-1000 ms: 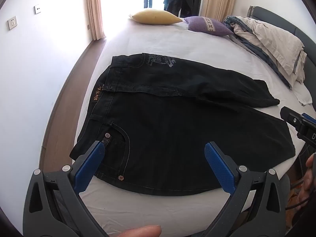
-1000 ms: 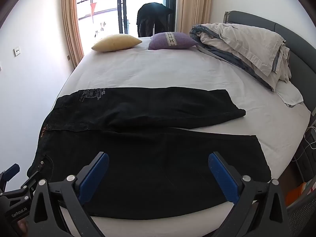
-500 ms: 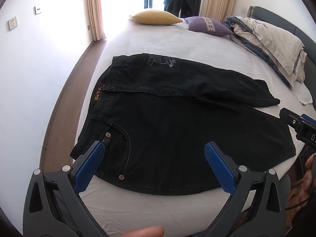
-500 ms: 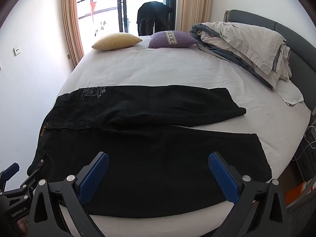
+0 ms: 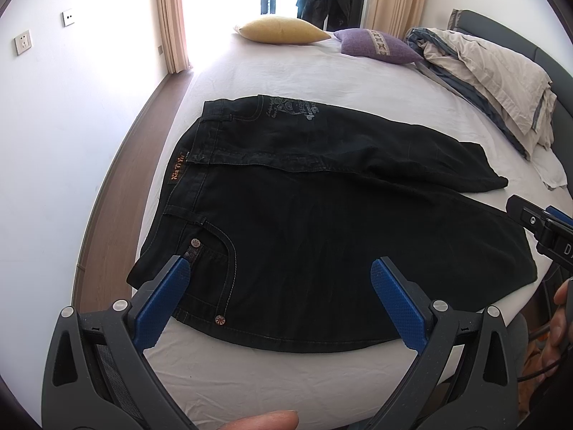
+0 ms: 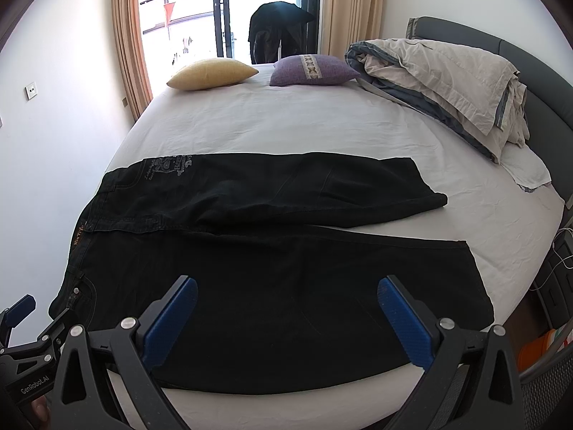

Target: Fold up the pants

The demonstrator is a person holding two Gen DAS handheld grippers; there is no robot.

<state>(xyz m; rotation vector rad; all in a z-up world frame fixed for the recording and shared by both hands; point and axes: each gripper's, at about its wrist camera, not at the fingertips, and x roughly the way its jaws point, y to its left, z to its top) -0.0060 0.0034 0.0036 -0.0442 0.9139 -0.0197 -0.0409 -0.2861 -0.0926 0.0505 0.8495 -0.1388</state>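
On left gripper (image 6: 21, 326): "GenRobot.AI"; pants (image 5: 322, 222) label illegible.

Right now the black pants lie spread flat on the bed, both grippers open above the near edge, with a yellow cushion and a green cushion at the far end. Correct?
Not quite: the second cushion is purple, not green, as the right wrist view shows. The rest holds: black pants flat on the bed, left gripper and right gripper open, yellow cushion at the far end.
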